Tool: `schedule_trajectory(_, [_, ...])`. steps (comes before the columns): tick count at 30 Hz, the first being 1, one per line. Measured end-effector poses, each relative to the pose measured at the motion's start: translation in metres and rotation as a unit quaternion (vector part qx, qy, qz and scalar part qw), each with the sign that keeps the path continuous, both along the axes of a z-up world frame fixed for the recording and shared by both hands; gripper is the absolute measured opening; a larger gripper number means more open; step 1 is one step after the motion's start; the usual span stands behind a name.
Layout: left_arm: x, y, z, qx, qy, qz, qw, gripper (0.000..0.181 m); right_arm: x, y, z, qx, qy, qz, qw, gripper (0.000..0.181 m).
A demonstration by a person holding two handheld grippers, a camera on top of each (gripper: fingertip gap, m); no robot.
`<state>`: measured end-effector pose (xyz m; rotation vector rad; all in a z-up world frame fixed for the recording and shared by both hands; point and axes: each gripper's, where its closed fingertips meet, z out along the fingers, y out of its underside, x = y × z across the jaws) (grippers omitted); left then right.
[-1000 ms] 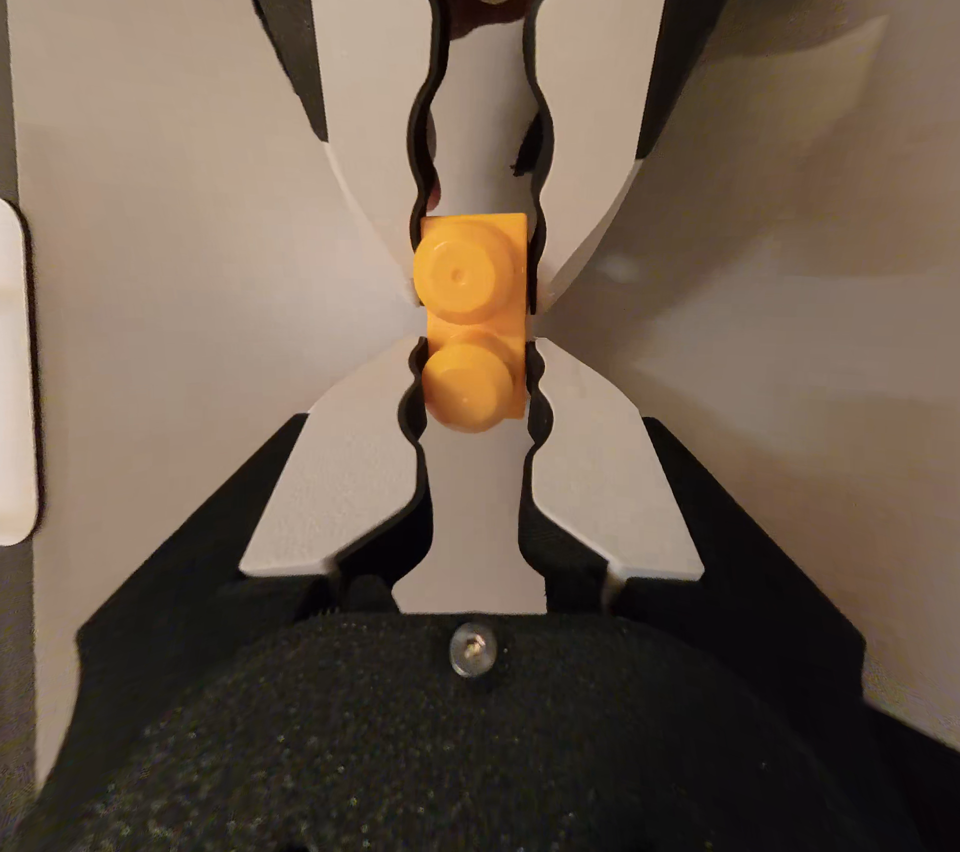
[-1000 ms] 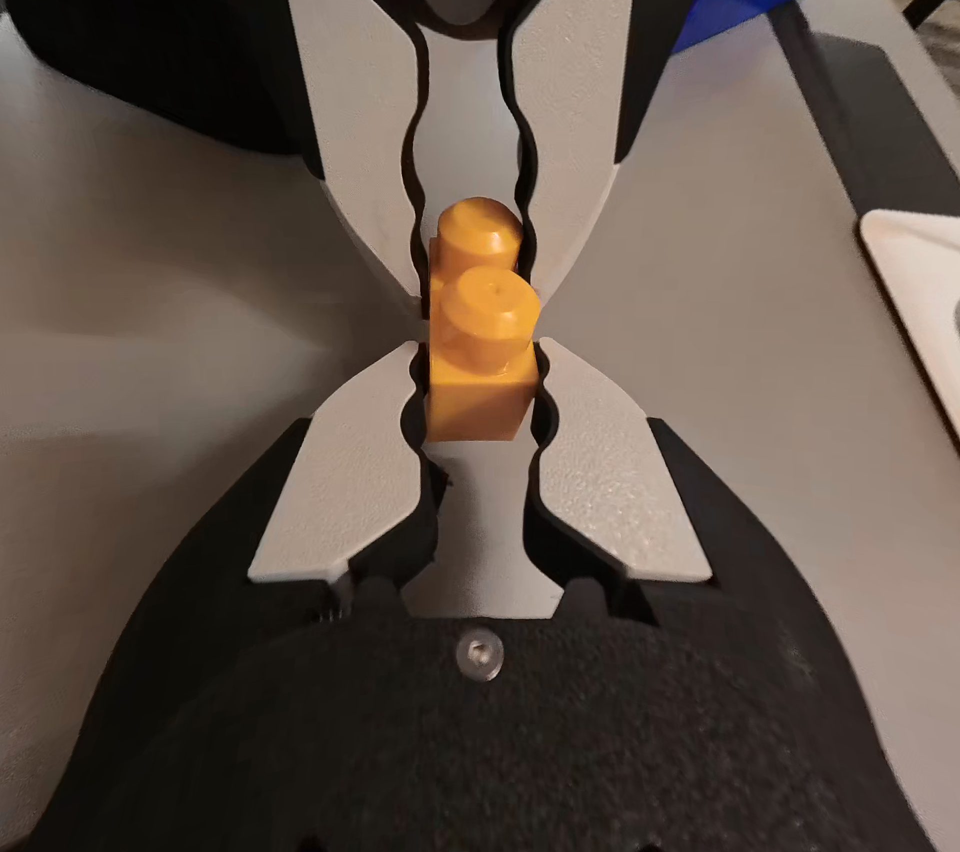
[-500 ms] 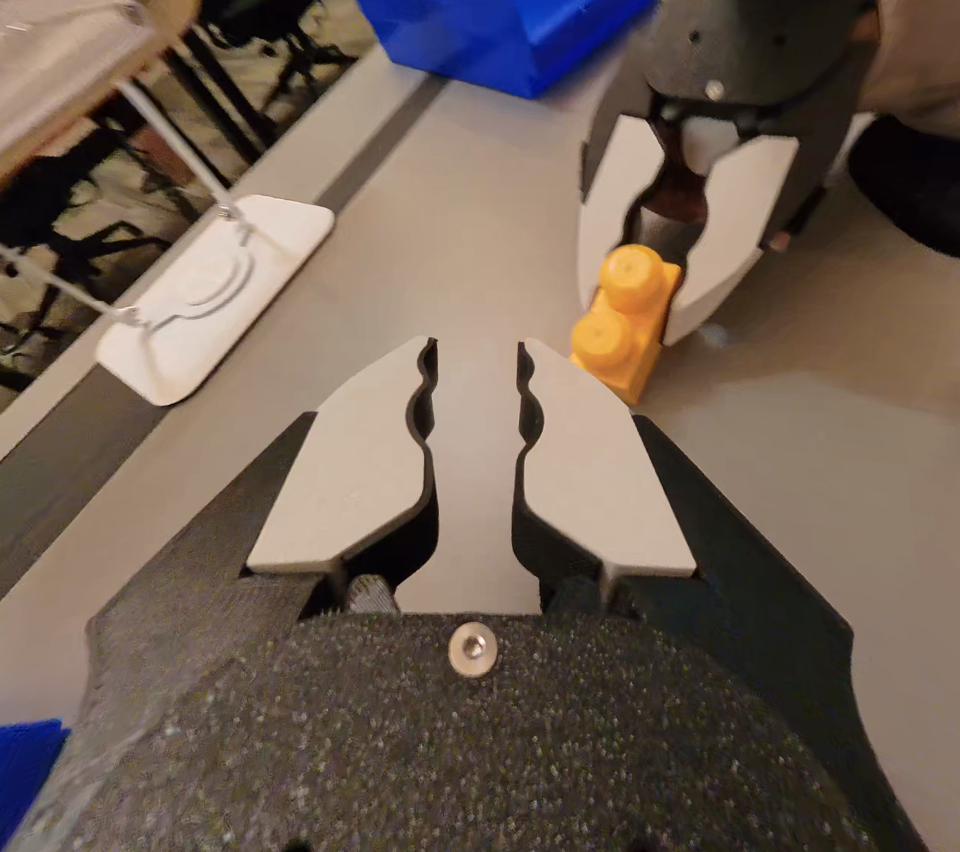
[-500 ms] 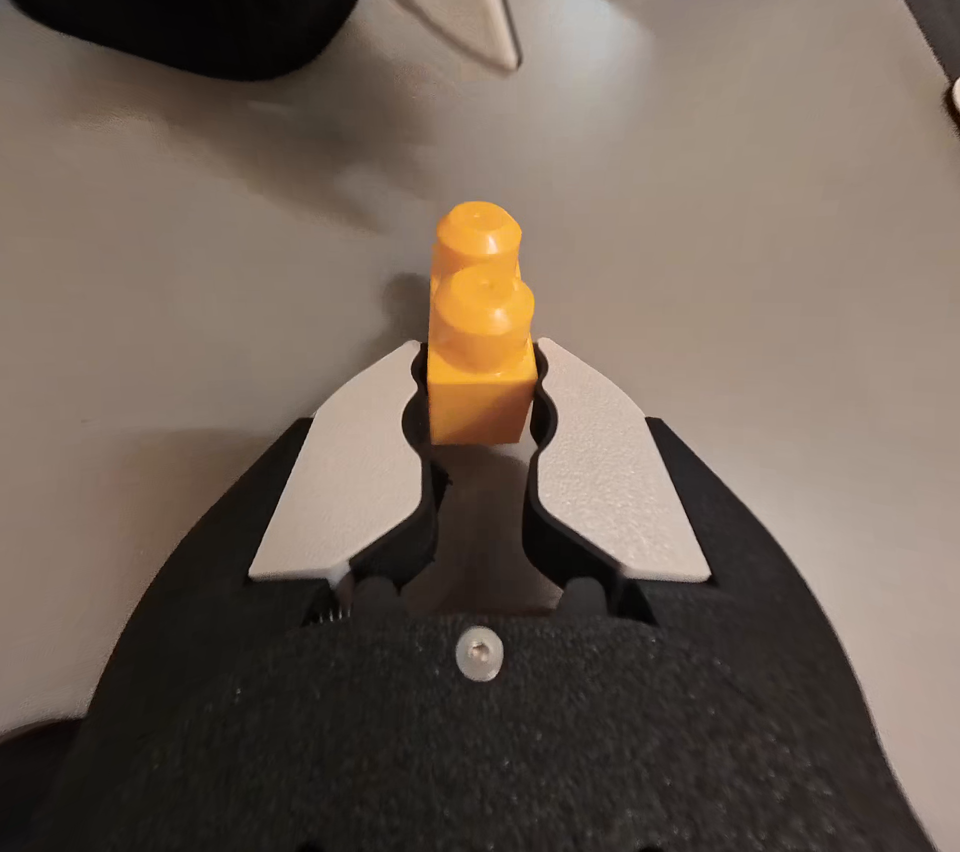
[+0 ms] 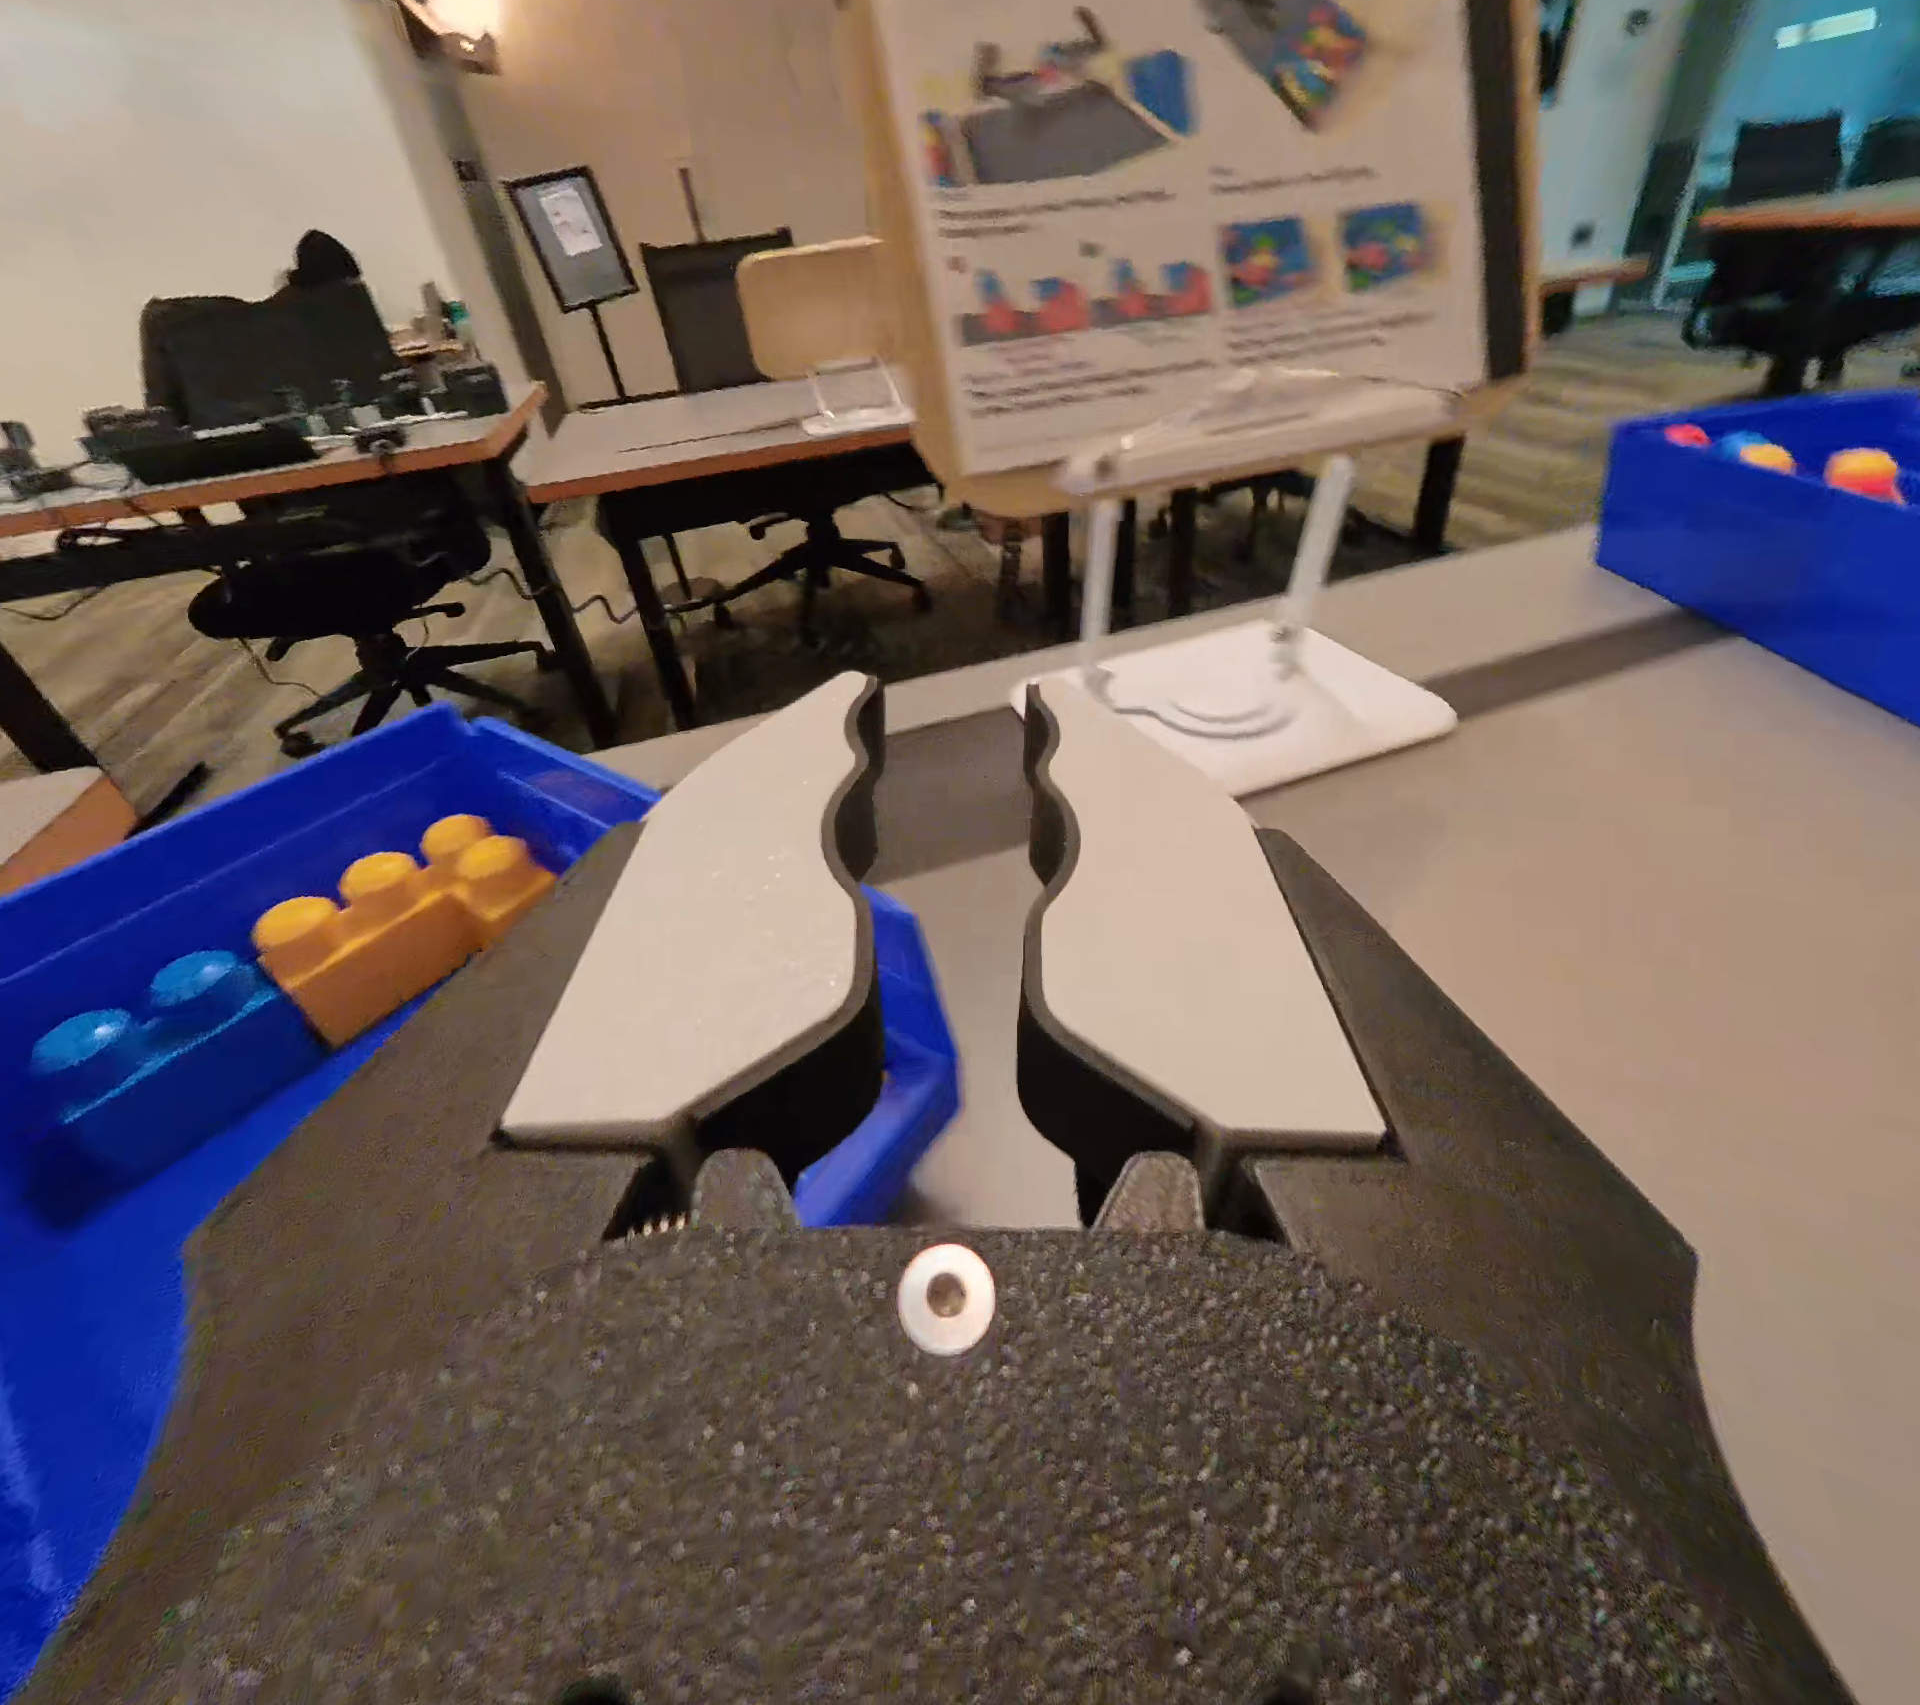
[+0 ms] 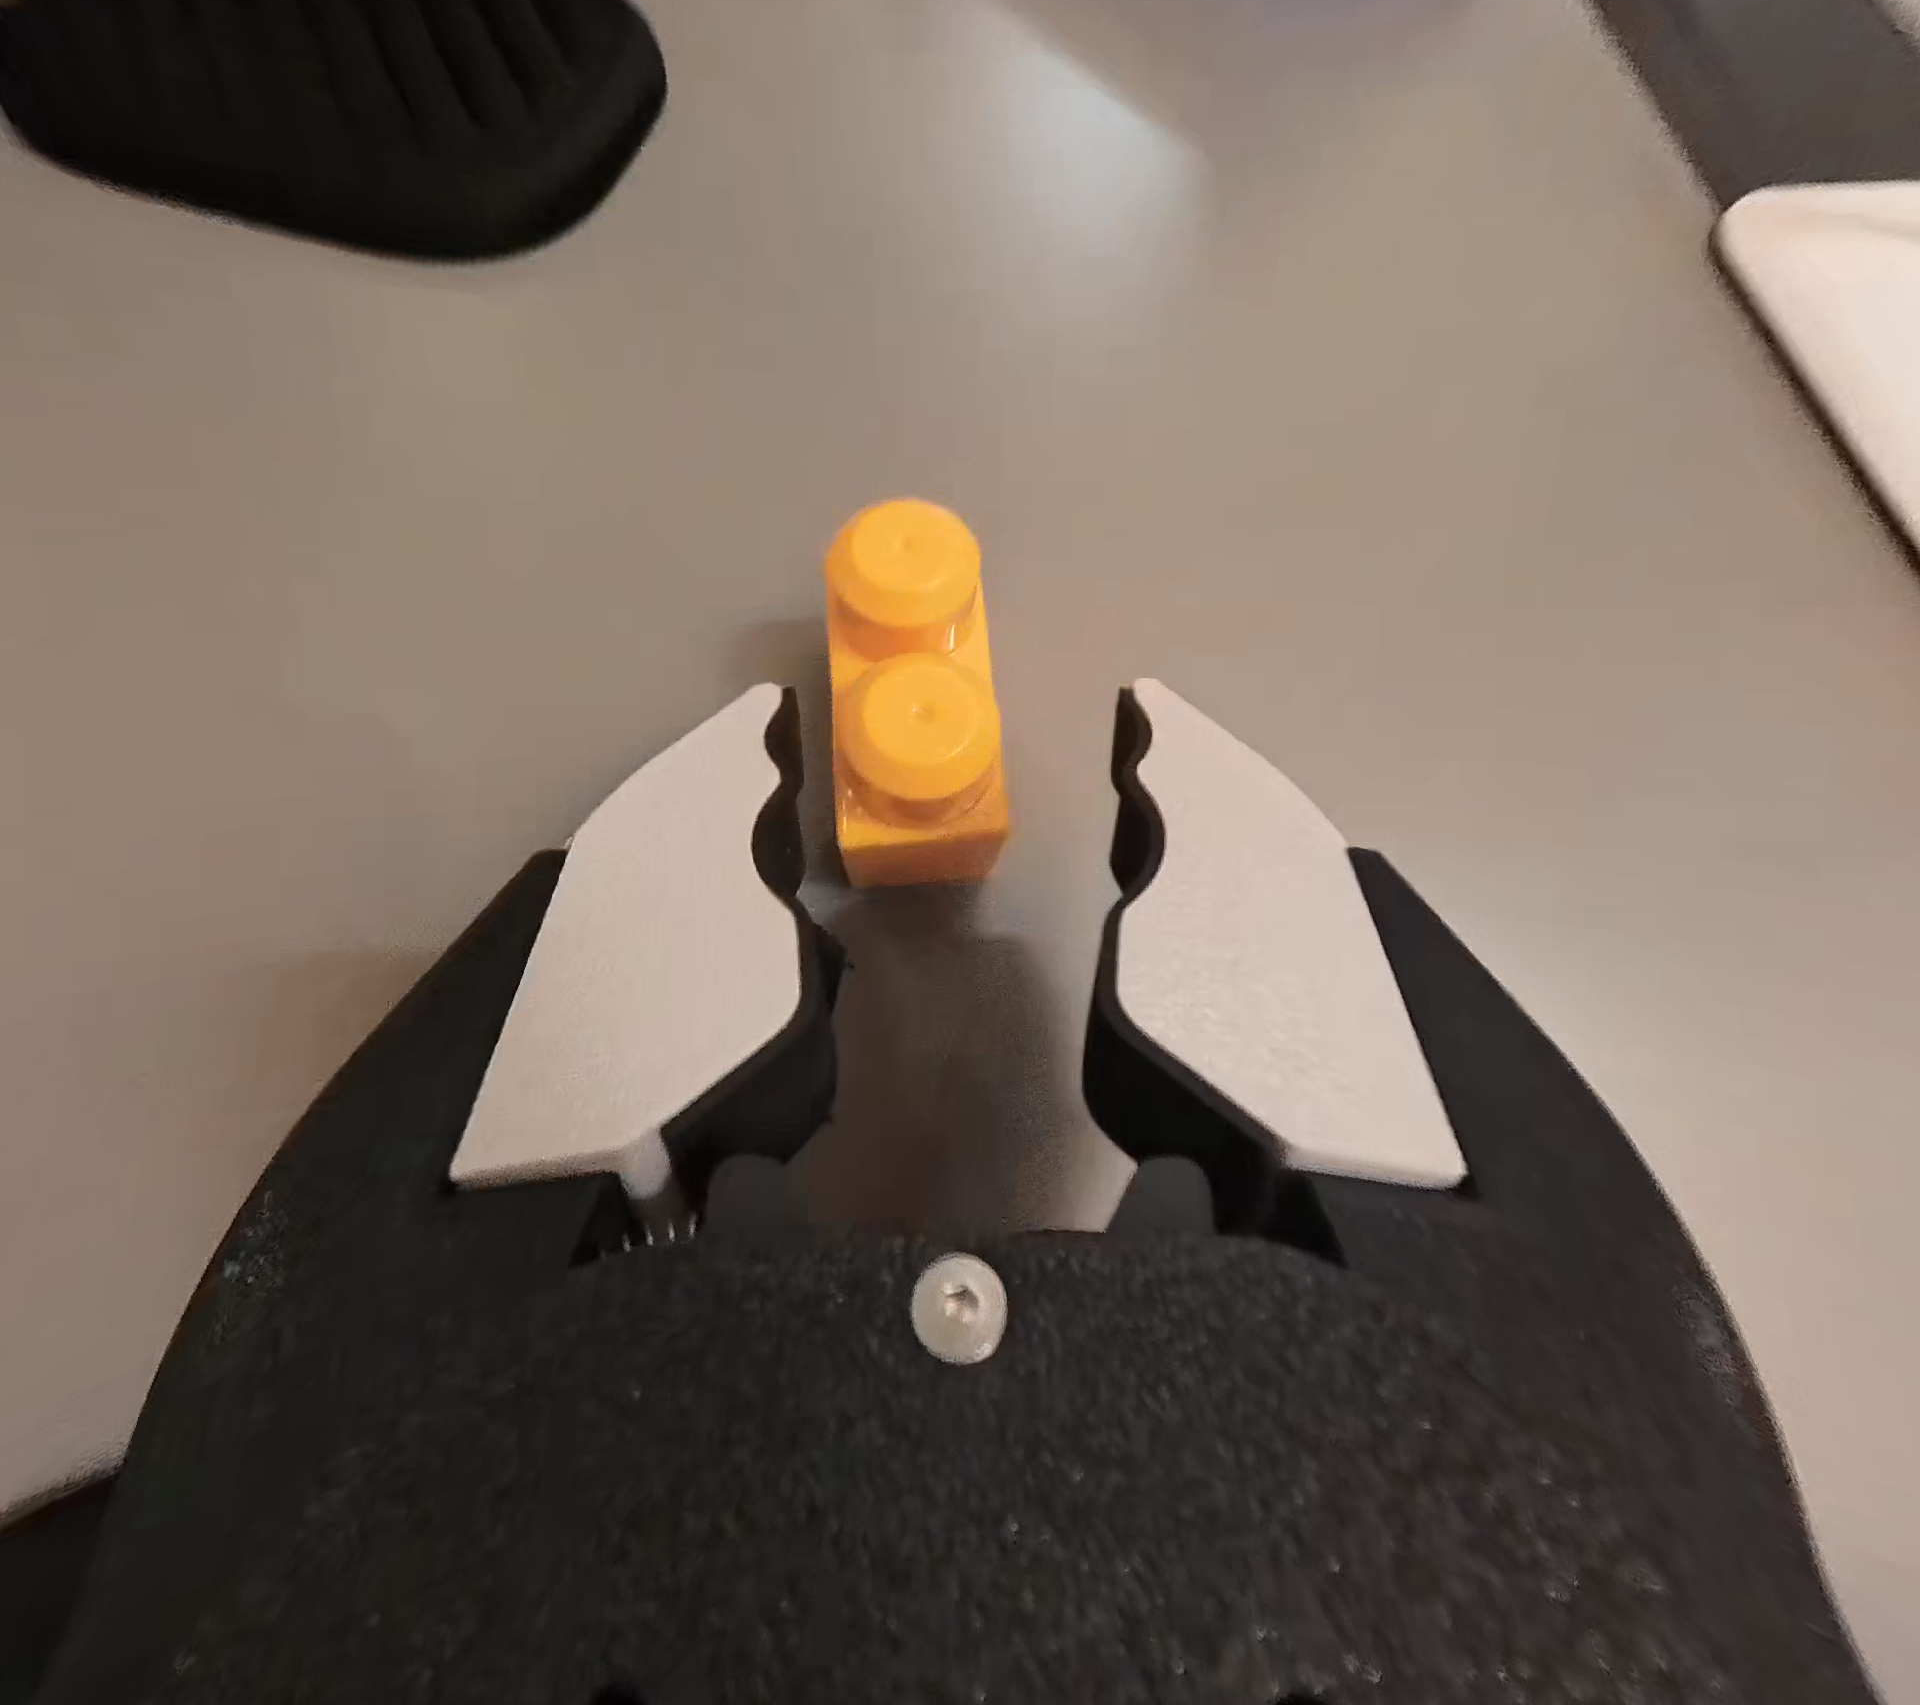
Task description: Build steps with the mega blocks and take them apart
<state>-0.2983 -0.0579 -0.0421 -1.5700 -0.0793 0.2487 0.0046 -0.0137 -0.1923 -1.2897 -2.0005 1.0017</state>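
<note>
My right hand-held gripper is gaping released; the orange mega block is sitting on the desk between its fingertips, nearer nine o'clock. My left hand-held gripper is hovering empty, parted, beside the blue bin at eight o'clock.

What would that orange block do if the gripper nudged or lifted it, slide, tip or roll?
The orange block looks like hard glossy plastic, so it would probably stay stiff and slide on the smooth table. It sits flat on a square base, so rolling seems unlikely. The open right gripper straddles it; its glossy sides might slip.
</note>
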Motion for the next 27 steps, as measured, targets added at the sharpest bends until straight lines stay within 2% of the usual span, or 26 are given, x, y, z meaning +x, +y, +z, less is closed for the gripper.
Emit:
schedule_trajectory(1, [-0.018, -0.002, 0.003, 0.016, -0.009, 0.008, 1.000, 0.027, -0.001, 0.002, 0.009, -0.003, 0.020, -0.007, 1.000, 0.057])
schedule_trajectory(3, [-0.054, -0.003, 0.004, 0.039, -0.009, 0.031, 0.999, 0.028, -0.004, 0.009, 0.029, -0.016, 0.069, -0.031, 0.997, 0.054])
schedule_trajectory(5, [-0.084, 0.000, -0.005, 0.028, -0.022, 0.045, 0.998, 0.030, -0.007, 0.018, 0.048, -0.035, 0.118, -0.061, 0.990, 0.051])
schedule_trajectory(9, [-0.127, 0.012, -0.038, -0.050, -0.028, 0.052, 0.997, 0.033, -0.006, 0.049, 0.075, -0.041, 0.199, -0.144, 0.968, 0.038])
schedule_trajectory(12, [-0.145, 0.015, -0.066, -0.124, -0.028, 0.043, 0.991, 0.033, -0.002, 0.067, 0.084, -0.037, 0.231, -0.188, 0.954, 0.033])
schedule_trajectory(18, [-0.153, 0.018, -0.113, -0.256, -0.024, 0.018, 0.966, 0.037, 0.005, 0.093, 0.094, -0.022, 0.267, -0.264, 0.926, 0.023])
schedule_trajectory(21, [-0.152, 0.017, -0.123, -0.292, -0.033, 0.016, 0.956, 0.035, 0.007, 0.100, 0.095, -0.016, 0.270, -0.292, 0.917, 0.021])
schedule_trajectory(27, [-0.147, 0.007, -0.136, -0.378, -0.085, 0.014, 0.922, 0.038, 0.006, 0.101, 0.087, -0.020, 0.256, -0.295, 0.920, 0.021])
